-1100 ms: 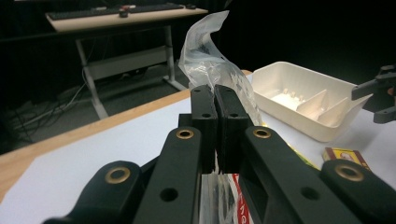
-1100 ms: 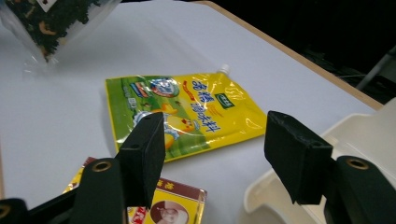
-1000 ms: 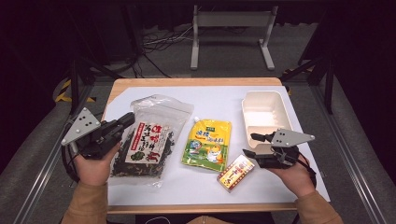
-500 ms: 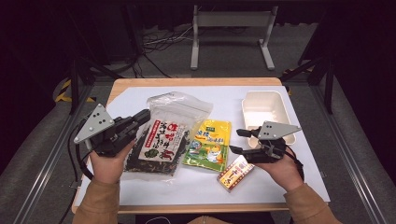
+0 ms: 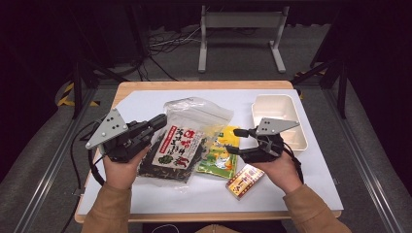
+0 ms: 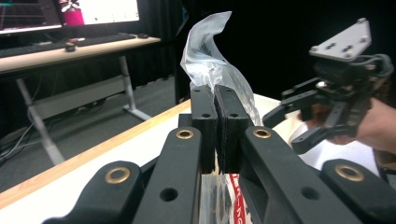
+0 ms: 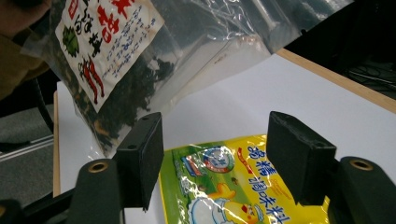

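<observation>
Two grippers work one bag: the left gripper pinches its side edge, lifting it off the table; beyond it the right gripper, jaws just widening, hangs empty over the yellow packet. Light, limp, slippery film likely grips best at the seam.

Clear seaweed bag with red-and-white label, lifted tilted above the table
</observation>
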Demonstrator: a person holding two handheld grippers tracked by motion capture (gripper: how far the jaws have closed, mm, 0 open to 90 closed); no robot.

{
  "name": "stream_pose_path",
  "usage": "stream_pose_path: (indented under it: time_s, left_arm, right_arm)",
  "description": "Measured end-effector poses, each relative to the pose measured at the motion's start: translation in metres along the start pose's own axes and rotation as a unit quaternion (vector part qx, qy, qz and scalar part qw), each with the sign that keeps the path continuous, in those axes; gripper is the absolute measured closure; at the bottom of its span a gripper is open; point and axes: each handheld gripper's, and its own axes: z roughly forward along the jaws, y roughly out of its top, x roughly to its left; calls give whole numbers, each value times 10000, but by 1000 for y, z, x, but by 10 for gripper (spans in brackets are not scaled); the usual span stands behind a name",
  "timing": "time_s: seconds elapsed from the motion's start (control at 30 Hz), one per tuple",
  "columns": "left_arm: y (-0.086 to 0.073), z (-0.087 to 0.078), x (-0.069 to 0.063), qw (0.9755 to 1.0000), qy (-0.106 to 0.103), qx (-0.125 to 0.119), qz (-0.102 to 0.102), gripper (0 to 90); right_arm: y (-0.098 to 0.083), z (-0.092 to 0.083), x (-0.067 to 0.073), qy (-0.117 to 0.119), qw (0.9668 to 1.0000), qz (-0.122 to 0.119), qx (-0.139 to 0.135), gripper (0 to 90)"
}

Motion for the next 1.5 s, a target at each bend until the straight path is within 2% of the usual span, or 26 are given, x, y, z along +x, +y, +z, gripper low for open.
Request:
stream_pose_path:
  time_s: [0.03,0.1,0.2,0.43,0.63,0.77,0.83,0.93,1.1,1.13,1.2,1.5]
  left_arm:
    - [0,0,0,10000,0,0,0,879]
    - [0,3,-1,10000,-56,-13,7,879]
    - [0,8,-2,9999,-132,-20,27,879]
    - [-1,19,-6,9993,-357,-55,127,878]
    - [-1,23,-8,9988,-470,-112,118,877]
    - [-2,21,-7,9986,-491,-146,142,876]
    - [-3,19,-5,9984,-523,-188,101,876]
    - [-3,17,-4,9985,-504,-214,87,875]
    - [-5,16,-2,9986,-460,-251,36,875]
    - [-5,16,-2,9986,-460,-251,36,875]
    - [-5,15,-1,9987,-450,-242,-2,875]
    - [-5,14,0,9991,-364,-212,19,884]
  right_arm:
    - [0,0,0,0,10000,0,0,355]
    - [0,3,-3,125,9997,196,-120,341]
    - [1,4,-4,181,9993,243,-230,339]
    - [2,6,-6,194,9990,324,-242,340]
    - [2,9,-6,360,9972,576,-303,372]
    - [3,10,-6,610,9948,752,-301,461]
    - [5,11,-7,800,9927,858,-273,552]
    - [6,9,-7,904,9914,906,-271,644]
    - [11,3,-5,825,9932,759,-319,762]
    - [11,3,-5,825,9932,759,-319,762]
    - [13,1,-4,778,9944,621,-347,796]
    - [22,-10,2,407,9982,276,-341,836]
